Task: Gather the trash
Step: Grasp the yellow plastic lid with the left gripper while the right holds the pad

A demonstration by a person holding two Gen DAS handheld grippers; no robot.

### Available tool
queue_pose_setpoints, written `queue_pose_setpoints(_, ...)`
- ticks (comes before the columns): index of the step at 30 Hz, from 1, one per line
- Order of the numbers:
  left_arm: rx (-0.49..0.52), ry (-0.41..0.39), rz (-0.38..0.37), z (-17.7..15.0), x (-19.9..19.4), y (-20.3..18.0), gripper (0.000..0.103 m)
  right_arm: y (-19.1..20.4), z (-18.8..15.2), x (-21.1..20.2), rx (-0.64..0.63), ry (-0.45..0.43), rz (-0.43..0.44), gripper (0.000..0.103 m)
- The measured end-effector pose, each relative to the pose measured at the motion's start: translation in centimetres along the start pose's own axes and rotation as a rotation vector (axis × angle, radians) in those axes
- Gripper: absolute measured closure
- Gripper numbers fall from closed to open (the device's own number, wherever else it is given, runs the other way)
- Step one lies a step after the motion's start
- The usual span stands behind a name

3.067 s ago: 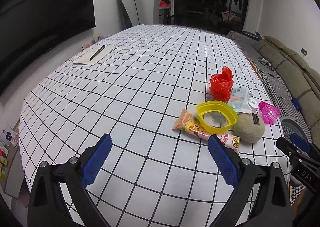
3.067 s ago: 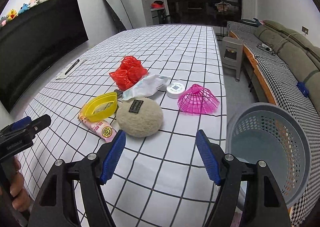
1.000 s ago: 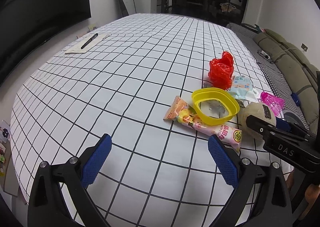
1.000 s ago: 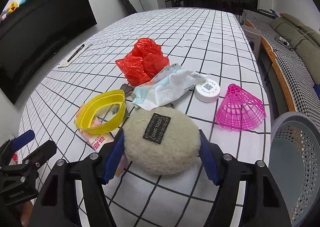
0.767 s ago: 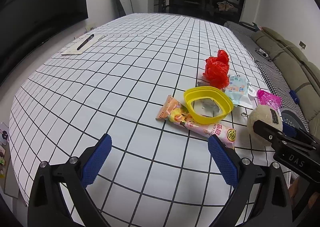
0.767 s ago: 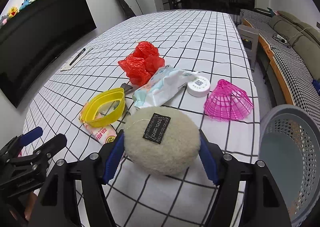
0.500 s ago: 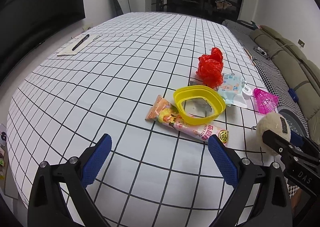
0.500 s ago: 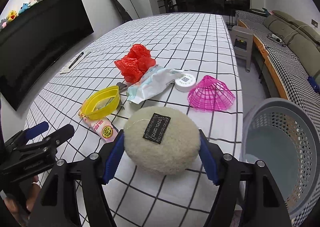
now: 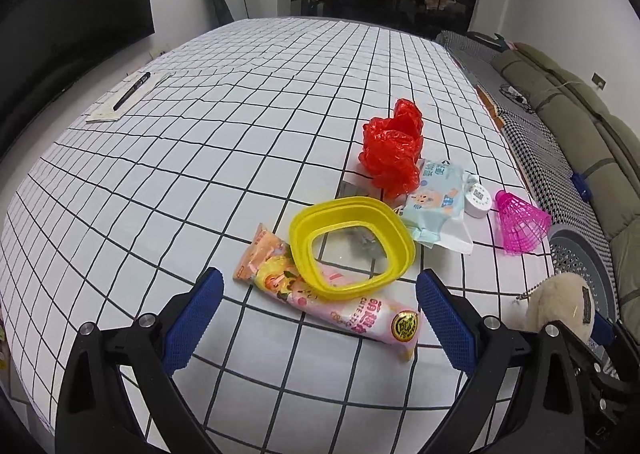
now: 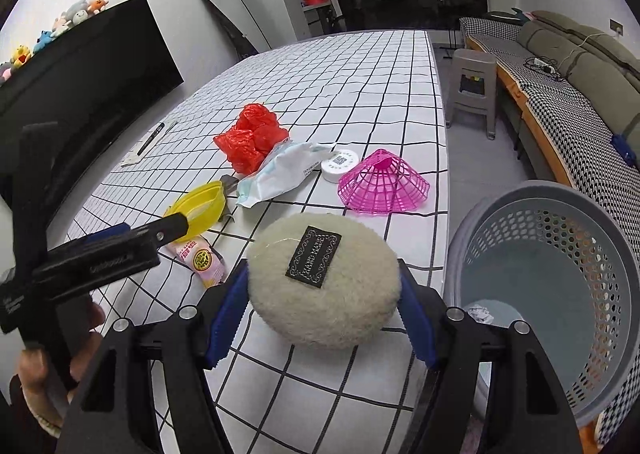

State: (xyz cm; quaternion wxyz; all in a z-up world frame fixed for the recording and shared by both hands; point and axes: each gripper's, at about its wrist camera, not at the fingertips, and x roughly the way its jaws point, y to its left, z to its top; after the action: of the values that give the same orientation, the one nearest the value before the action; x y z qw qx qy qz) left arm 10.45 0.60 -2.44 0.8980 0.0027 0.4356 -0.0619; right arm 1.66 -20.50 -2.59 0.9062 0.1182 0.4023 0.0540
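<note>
My right gripper (image 10: 322, 308) is shut on a beige fluffy pouch (image 10: 324, 282) with a black label and holds it above the table's right edge, beside a grey perforated basket (image 10: 560, 214). The pouch also shows in the left wrist view (image 9: 558, 306). My left gripper (image 9: 318, 316) is open and empty, low over the table, just before a pink snack wrapper (image 9: 332, 300) and a yellow plastic ring (image 9: 352, 242). Behind them lie a red plastic bag (image 9: 392, 148), a wet-wipes pack (image 9: 436, 198), a small white jar (image 9: 478, 200) and a pink mesh cone (image 9: 520, 220).
The table carries a white cloth with a black grid (image 9: 240, 114). A pen on a paper (image 9: 128, 92) lies at its far left. A grey stool (image 10: 472, 90) and a sofa (image 10: 576, 66) stand to the right. A little crumpled trash (image 10: 480, 314) lies in the basket.
My right gripper closed on the fluffy pouch, lifted it off the table and carried it right toward the basket. My left gripper moved closer to the snack wrapper.
</note>
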Motion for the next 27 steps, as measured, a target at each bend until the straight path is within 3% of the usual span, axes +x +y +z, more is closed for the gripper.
queue_pose_setpoints(15, -0.003, 0.068, -0.004, 1.2, 3.2, -1.0, 0.010, -1.7, -0.1, 0.2, 0.041, 0.000, 0.013, 0.036)
queue_pose_setpoints(21, 0.011, 0.089, -0.014, 1.5, 4.0, -0.9, 0.033, -1.7, -0.1, 0.2, 0.041, -0.002, 0.015, 0.036)
queue_pose_setpoints(27, 0.013, 0.073, -0.019, 1.6, 3.5, -0.5, 0.034, -1.8, -0.1, 0.1, 0.041, -0.003, 0.011, 0.036)
